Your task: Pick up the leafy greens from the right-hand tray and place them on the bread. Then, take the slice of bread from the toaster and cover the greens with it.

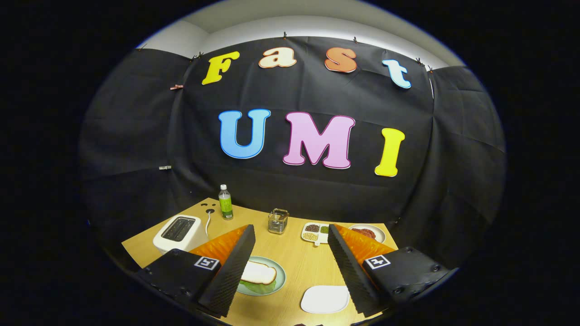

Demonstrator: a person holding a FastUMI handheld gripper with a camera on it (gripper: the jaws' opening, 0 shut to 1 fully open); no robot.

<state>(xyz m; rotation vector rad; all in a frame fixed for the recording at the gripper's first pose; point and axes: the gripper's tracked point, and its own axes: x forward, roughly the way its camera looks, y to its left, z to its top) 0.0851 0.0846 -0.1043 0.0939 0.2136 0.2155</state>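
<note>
The gripper [290, 267] hangs above the wooden table [294, 258] with its two fingers spread wide apart and nothing between them but bare tabletop. Just inside the left finger [229, 271] sits a pale green plate [276, 283], and on it a slice of bread [258, 273] lies over the leafy greens [254, 286] — a green edge pokes out from under the slice on the near side. The left finger hides part of that plate.

Close to the right finger [351, 267], nearer than the plate, a white tray [325, 299] lies flat and holds nothing. To the left, beyond the left finger, stands the white toaster [177, 232], its slot dark, a white cord running from behind it.

Farther back along the table are a green-labelled bottle [225, 202], a small clear holder with a metal frame [277, 221], a divided white dish of beans and grains [316, 232], and — beyond the right fingertip — a round plate with something red on it [369, 232].
</note>
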